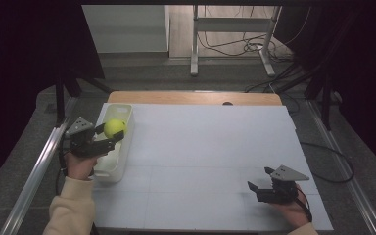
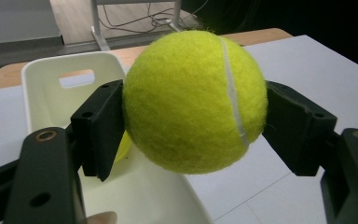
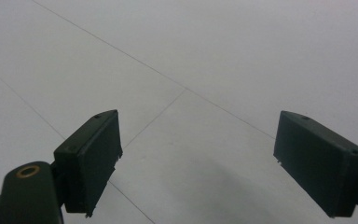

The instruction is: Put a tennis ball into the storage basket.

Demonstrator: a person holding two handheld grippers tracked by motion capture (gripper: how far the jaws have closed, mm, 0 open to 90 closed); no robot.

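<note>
At the left, our left gripper (image 1: 108, 136) pinches the ball (image 1: 114, 128), one jaw pressed into each side. We hold it above the bin (image 1: 122, 161), over the far half, clear of the walls. The coming move, as we judge it, turns on this: the bin's floor lies straight below the ball, and the bin runs lengthwise away from us, so letting go should land it inside. The left gripper view adds what the high view lacks: a yellow-green patch low in the bin behind one jaw, possibly a second ball, and the handle slot (image 2: 76, 78) in the far wall. Far to the right, our right gripper (image 1: 260, 180) rests on the table (image 1: 200, 147), jaws spread wide with nothing between them, well apart from the bin.
</note>
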